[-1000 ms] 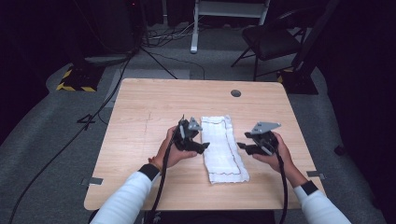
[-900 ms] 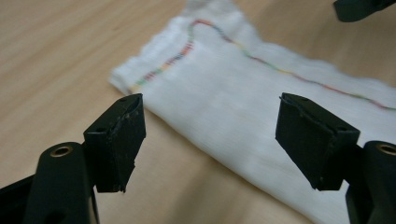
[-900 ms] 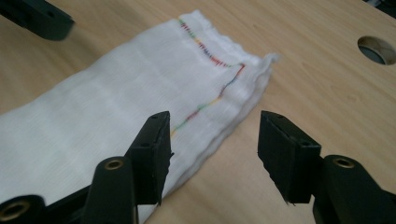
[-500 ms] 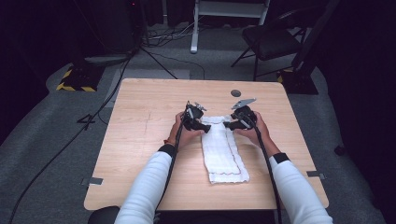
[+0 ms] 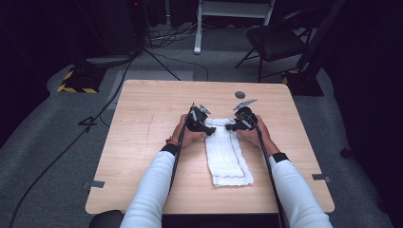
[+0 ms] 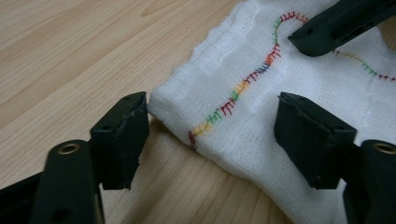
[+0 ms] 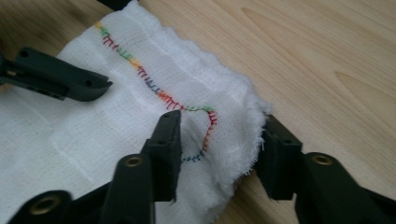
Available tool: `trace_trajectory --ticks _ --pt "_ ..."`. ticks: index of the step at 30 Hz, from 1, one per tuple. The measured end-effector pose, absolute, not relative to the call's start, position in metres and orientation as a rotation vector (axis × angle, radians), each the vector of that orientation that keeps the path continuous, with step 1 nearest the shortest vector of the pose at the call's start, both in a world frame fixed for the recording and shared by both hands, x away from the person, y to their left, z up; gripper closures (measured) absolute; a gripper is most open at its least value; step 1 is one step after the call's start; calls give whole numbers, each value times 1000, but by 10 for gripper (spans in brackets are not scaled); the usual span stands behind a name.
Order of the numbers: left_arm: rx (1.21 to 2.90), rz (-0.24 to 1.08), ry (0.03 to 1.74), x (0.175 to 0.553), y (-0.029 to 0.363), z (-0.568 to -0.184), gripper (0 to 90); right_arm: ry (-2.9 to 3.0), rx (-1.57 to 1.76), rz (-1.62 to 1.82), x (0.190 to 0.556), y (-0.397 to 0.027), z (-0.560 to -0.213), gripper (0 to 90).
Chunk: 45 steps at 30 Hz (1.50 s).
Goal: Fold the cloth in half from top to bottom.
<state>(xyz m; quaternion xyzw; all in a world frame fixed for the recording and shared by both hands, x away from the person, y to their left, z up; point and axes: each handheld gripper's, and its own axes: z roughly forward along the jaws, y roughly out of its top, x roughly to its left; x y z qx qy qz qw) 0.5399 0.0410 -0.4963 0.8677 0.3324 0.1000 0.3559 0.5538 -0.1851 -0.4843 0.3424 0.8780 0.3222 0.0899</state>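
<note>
Both claws newly at far end of lengthwise folded cloth [image 5: 228, 152]

The light wooden table [image 5: 142, 142] lies bare left, right and far of the folded white cloth with multicoloured stitching [image 5: 228, 156], except a small dark round disc [image 5: 240, 94] near the far edge. Both grippers crowd the cloth's far end, leaving only a narrow gap between them.
</note>
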Motion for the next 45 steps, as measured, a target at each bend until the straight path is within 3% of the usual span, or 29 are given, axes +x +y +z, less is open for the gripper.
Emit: trace_trajectory --ticks 2,5,9,23,29,39,45 --pt "2251 224 849 542 41 -494 470 2621 1024 961 552 -184 -484 698" --pt "2247 183 841 546 39 -493 631 2612 1002 971 550 -183 -484 781" --pt "2246 218 848 551 34 -492 709 2541 999 982 548 -184 -481 809" --pt "2181 372 711 549 29 -442 751 2343 916 1057 535 -198 -435 819" --pt "2167 352 641 539 36 -422 726 2311 871 1105 524 -204 -415 820" --pt "2215 319 517 512 39 -429 847 2391 766 1162 493 -213 -417 821" --pt "2183 324 472 496 44 -426 858 2425 704 1198 474 -214 -418 822"
